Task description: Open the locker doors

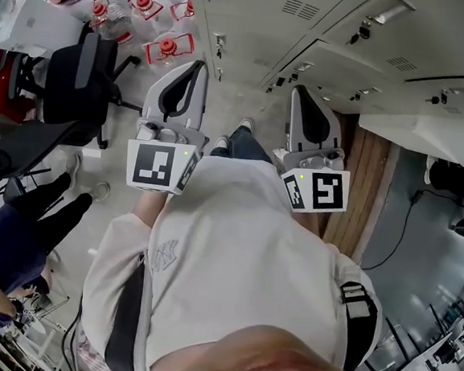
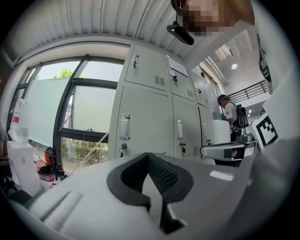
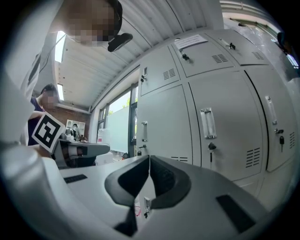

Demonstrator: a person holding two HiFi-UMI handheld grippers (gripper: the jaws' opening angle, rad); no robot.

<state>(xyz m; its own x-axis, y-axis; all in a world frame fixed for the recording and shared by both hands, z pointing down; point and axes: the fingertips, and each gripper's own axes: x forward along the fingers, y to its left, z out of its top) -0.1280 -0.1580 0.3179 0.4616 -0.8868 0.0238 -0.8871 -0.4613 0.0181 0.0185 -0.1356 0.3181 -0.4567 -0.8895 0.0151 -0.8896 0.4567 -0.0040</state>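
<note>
Closest to the head camera was the person's pale shirt (image 1: 242,254), and just beyond it both grippers were held side by side, each with its marker cube toward the chest. The left gripper (image 1: 197,64) had its jaws pressed together at the tips with nothing between them, as its own view (image 2: 148,156) showed plainly. The right gripper (image 1: 299,90) was likewise closed and empty (image 3: 149,157). Both pointed at the bank of grey lockers (image 1: 327,23), which stood ahead of the person with bare floor (image 1: 239,100) between; neither gripper touched a door.

Every locker door in sight was shut. In the left gripper view the lockers (image 2: 145,117) stood beside a large window (image 2: 51,117), with a vertical handle (image 2: 124,127) on the nearest lower door. In the right gripper view the lockers (image 3: 220,103) showed a similar handle (image 3: 208,123) above a lock with a key in it (image 3: 211,146). A black office chair (image 1: 79,86) stood off to the person's left, and another seated person (image 1: 9,238) was nearby.
</note>
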